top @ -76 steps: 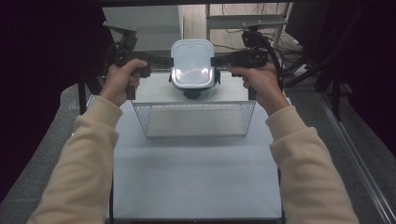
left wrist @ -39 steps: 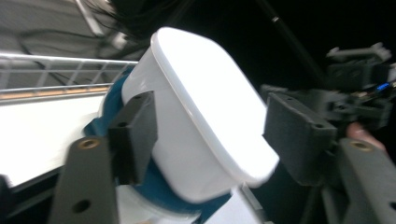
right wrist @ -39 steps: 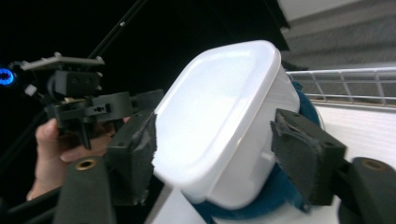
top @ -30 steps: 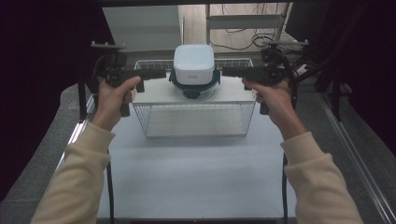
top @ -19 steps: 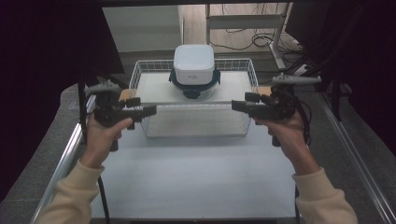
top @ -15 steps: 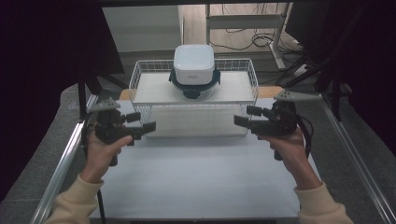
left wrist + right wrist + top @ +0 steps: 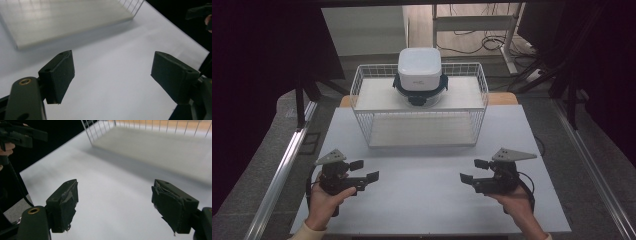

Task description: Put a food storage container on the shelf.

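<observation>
White surface (image 7: 432, 185) is carrying a wire basket (image 7: 419, 107); a white-lidded, dark-clipped container (image 7: 419, 75) is sitting inside, both tongs (image 7: 366, 170) (image 7: 471, 171) gaping wide, empty.

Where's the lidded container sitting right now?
In the high view the lidded container sits on the top shelf of the white wire rack at the table's far side, about midway along it, well beyond both grippers.
</observation>
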